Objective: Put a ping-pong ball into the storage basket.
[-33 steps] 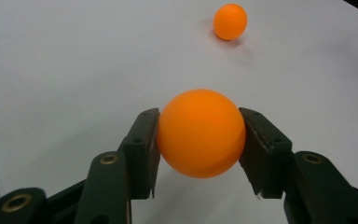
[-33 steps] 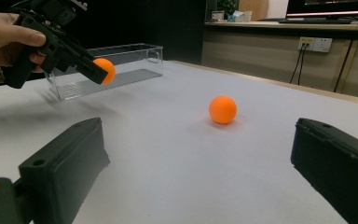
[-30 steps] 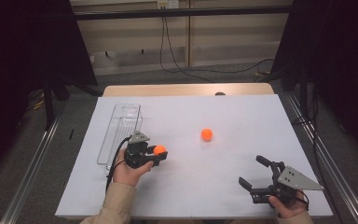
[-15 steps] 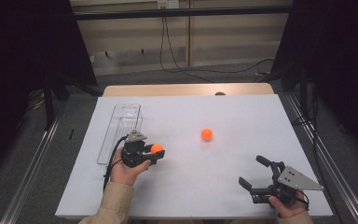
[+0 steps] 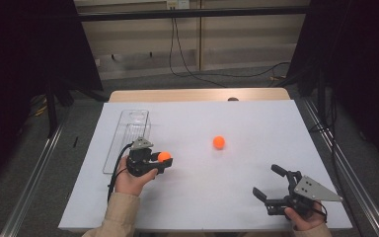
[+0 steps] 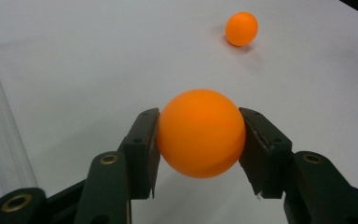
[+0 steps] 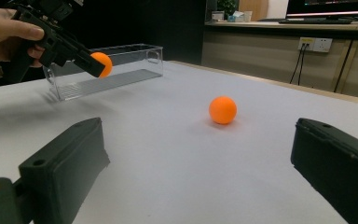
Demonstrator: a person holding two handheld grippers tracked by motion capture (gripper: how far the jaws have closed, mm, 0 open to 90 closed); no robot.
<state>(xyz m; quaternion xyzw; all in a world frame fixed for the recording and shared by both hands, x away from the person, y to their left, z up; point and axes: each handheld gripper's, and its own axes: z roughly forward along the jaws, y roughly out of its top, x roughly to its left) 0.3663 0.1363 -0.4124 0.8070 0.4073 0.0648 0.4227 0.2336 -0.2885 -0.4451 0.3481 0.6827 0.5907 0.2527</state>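
We see left gripper (image 5: 164,159) clamped on orange ping-pong ball (image 6: 201,133), lifted off white table (image 5: 197,197), just right of clear plastic tray (image 5: 127,138). Jaws cover ball's sides; left hand (image 5: 131,180) hides gripper's back. Second orange ball (image 5: 219,142) sits loose on table, well right of tray. Right gripper (image 5: 271,186) far right of tray, jaws wide apart, holding nothing; its hand mostly cut off by frame edge.

2 orange balls (image 5: 164,156) (image 5: 219,142); 1 clear tray (image 5: 128,129); 2 tongs (image 5: 159,162) (image 5: 269,181).
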